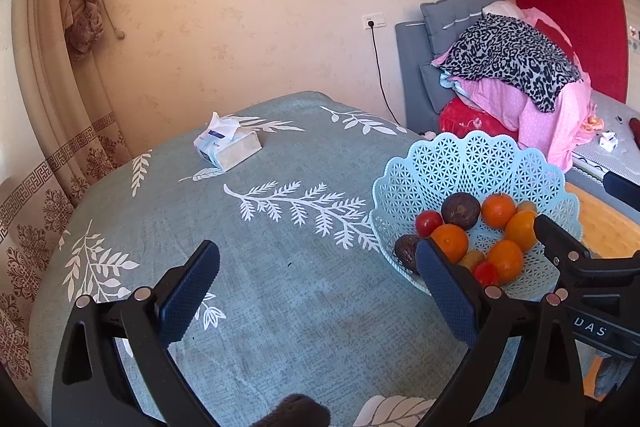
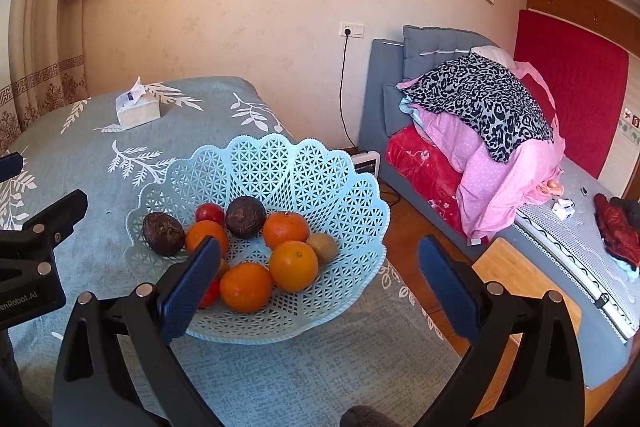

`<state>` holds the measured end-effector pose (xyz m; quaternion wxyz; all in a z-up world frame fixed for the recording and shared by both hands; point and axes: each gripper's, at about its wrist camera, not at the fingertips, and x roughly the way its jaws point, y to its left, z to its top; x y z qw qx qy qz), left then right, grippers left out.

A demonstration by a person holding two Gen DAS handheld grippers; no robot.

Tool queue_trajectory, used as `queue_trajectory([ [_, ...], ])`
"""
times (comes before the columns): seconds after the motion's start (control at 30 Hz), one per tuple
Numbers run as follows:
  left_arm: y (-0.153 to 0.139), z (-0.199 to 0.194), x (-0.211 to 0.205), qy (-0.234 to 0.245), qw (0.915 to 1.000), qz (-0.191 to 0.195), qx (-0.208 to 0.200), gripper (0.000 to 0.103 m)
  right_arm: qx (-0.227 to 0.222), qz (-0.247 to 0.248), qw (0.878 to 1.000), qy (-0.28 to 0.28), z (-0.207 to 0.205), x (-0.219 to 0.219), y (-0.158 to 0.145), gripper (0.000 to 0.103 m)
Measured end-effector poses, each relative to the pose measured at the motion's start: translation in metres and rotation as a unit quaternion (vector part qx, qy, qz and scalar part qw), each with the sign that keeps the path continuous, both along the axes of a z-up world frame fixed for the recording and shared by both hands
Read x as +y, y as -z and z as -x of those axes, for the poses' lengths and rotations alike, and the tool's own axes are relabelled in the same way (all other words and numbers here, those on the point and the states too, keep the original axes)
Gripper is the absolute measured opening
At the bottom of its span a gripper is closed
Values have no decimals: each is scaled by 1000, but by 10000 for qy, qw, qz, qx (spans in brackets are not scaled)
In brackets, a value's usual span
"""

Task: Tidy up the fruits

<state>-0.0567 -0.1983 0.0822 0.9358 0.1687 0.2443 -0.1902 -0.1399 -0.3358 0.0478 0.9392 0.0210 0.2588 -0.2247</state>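
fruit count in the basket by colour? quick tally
Orange fruit: 4
Red fruit: 2, one mostly hidden behind a right gripper finger
Dark brown fruit: 2
Tan-brown fruit: 2, one only partly visible
Total: 10, all in the basket

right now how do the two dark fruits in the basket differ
The dark fruit by the rim lies at the left edge of the blue basket, apart from the tomato; the dark fruit in the middle sits deeper in, between a tomato and an orange. The rim one looks more egg-shaped, the middle one rounder. Both have dull, brown-purple skin.
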Motion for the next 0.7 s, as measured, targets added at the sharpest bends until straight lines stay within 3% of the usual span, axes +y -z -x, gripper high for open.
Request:
queue_trajectory([
  [0.7, 13, -2, -20, 103, 9995, -291, 101, 98, 82, -164, 9998, 122, 0, -15, 11, 100],
])
